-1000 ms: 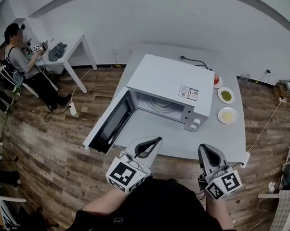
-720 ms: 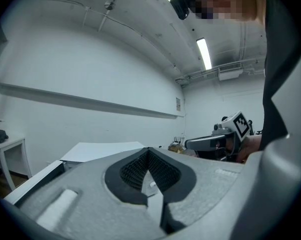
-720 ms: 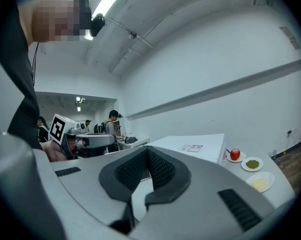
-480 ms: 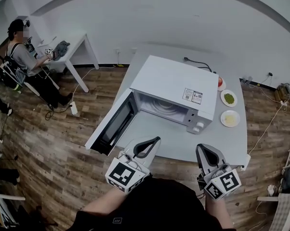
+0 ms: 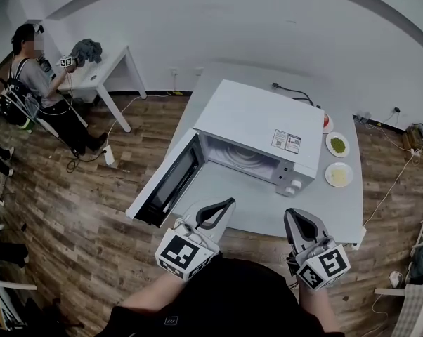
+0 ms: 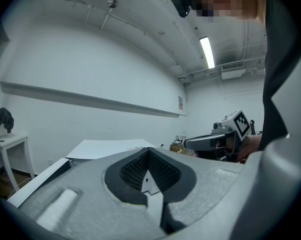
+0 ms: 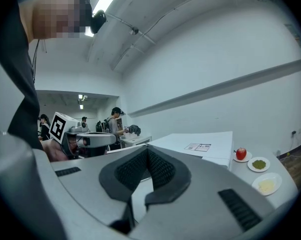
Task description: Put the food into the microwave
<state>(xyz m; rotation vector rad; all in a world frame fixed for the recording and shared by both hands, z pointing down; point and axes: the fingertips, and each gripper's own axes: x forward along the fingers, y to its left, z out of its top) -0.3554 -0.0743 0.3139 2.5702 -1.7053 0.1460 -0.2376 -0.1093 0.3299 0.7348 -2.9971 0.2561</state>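
A white microwave (image 5: 257,125) stands on the grey table (image 5: 338,206) with its door (image 5: 166,182) swung open to the left, showing the empty cavity (image 5: 241,156). To its right lie three small plates: a red apple (image 5: 327,122), green food (image 5: 337,144) and pale yellow food (image 5: 339,175). They also show in the right gripper view: apple (image 7: 241,153), green food (image 7: 259,164), yellow food (image 7: 266,185). My left gripper (image 5: 218,206) and right gripper (image 5: 300,223) hover at the table's near edge, both shut and holding nothing. Each points roughly level toward the microwave (image 6: 110,148).
A black power cable (image 5: 292,90) lies on the table behind the microwave. Far left, a person (image 5: 29,83) sits at a white side table (image 5: 102,65) holding up a grey cloth. Wooden floor surrounds the table; cables and a power strip (image 5: 106,159) lie on it.
Both grippers stay shut and drift slightly along the table's near edge. The microwave and plates sit a little further right in the head view. The person at the side table has lifted the grey cloth.
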